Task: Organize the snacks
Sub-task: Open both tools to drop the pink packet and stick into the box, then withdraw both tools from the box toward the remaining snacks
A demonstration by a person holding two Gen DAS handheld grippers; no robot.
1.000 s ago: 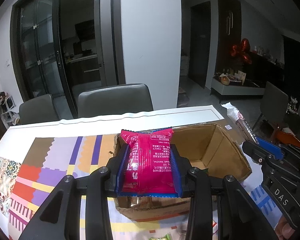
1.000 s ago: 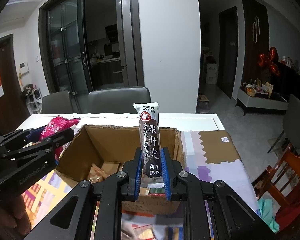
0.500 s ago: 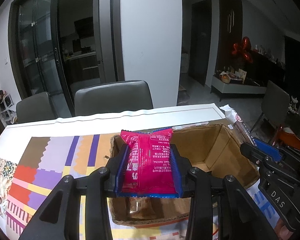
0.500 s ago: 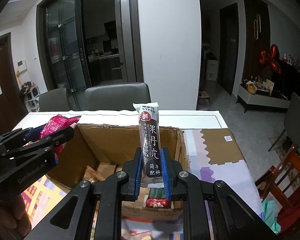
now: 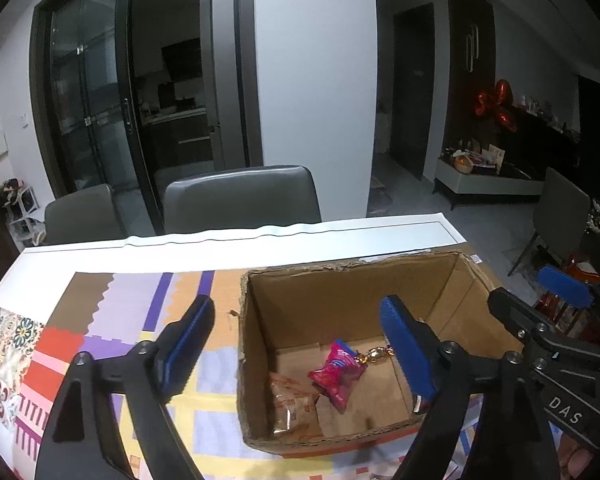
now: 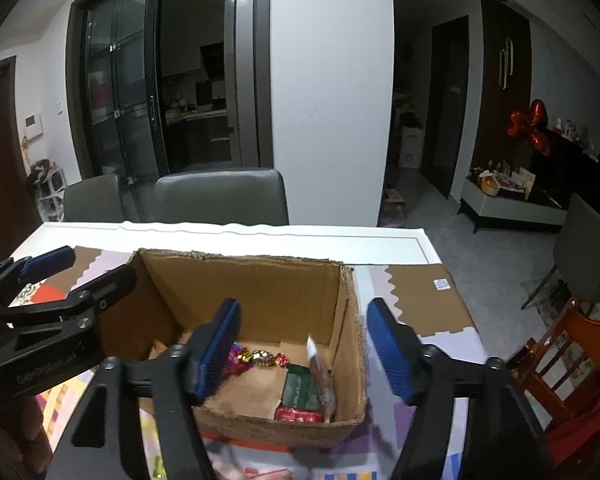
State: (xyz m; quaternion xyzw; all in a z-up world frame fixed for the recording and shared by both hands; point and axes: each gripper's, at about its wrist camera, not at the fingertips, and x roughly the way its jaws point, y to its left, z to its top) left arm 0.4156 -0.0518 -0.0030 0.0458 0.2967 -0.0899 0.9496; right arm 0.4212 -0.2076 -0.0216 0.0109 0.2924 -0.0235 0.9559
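Cardboard box on the patterned desk, left gripper opening, nothing between its jaws, pink snack packet on the box floor, right gripper opening at three o'clock, empty, brown snack stick inside the box

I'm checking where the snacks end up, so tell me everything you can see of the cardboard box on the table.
The cardboard box is plain brown corrugated board, open-topped, with a ragged, torn-looking upper rim. It stands upright on the patterned table mat, just past both tools. Inside on its floor lie a pink snack packet, a clear-wrapped brown snack, foil-wrapped candies, a green packet and a long dark snack bar leaning in the right corner. Neither tool touches the box.
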